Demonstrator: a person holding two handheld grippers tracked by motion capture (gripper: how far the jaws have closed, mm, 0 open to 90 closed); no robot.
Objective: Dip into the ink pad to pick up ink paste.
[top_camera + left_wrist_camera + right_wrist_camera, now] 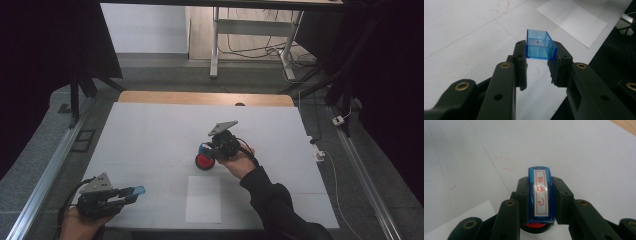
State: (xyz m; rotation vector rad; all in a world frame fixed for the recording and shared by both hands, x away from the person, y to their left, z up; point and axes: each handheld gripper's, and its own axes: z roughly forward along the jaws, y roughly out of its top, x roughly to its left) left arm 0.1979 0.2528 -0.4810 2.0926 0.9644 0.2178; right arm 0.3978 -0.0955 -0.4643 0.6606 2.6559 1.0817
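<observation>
Right gripper [539,195] around blue stamp [540,192]

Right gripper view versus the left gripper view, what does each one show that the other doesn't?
Right gripper view: the right tool clamped on a blue stamp whose white label carries red characters, with a red base beneath. Left gripper view: the left tool gripping a clear blue cap, open side up. Both: the white table and the white paper sheet.

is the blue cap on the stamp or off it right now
Off. The left gripper holds the blue cap by itself near the table's edge, while the right gripper holds the stamp farther up the table.
</observation>
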